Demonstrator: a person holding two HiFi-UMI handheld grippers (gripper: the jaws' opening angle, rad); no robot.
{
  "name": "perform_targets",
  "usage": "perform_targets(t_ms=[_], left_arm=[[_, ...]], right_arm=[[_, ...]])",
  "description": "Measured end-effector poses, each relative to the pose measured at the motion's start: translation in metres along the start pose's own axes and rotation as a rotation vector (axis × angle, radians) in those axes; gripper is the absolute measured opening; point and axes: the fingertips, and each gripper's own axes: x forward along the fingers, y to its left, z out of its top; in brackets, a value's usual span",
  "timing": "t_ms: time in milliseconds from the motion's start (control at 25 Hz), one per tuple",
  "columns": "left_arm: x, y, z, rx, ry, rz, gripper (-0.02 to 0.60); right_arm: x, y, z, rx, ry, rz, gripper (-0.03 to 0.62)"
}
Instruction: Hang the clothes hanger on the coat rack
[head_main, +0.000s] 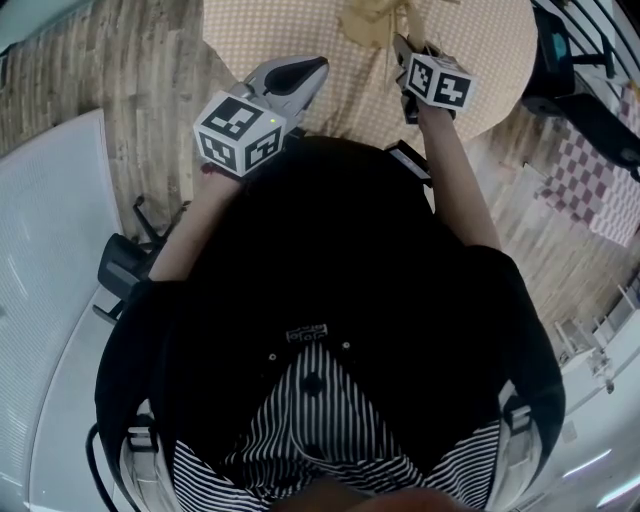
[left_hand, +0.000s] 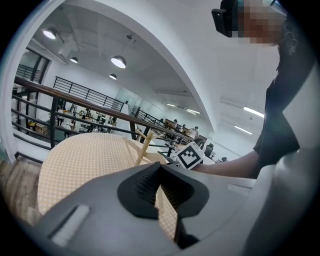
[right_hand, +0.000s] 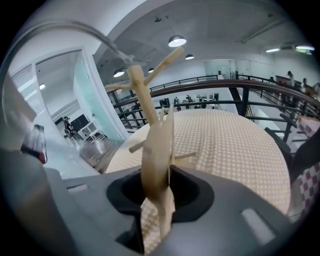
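Observation:
A wooden coat rack with slanted pegs stands on the round table; it also shows in the head view and in the left gripper view. The wooden hanger stands edge-on between the jaws of my right gripper, and its grey metal hook arcs up towards the rack's top pegs. The pads stand a little off the wood, so that gripper is open. My left gripper hovers over the table's near left part, shut and empty, apart from the rack.
A dotted beige cloth covers the table. Black chairs stand to the right and left. A checked mat lies on the wooden floor. A railing runs behind the table.

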Motion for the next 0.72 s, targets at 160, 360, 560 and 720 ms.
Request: perform_targets(t_ms=[160,360,560,720], left_arm=[[0.002,-0.003,-0.002,0.002,0.002,-0.01,0.003],[0.003,-0.005,-0.006,0.006,0.009,-0.015,0.003],[0.003,-0.004,-0.004,0.0,0.004,-0.022,0.003],[0.002,-0.004,-0.006,-0.001,0.007,-0.026,0.003]], right_arm=[[-0.004,-0.005,-0.009,-0.004,0.008,-0.005,0.067],[-0.017,-0.012,-0.005,-0.029,-0.033,-0.05,0.06],[-0.055,-0.034,0.018,-0.033,-0.131,-0.137,0.06],[-0.068,-0.066,0.025,-0.133,-0.071,-0.253,0.06]])
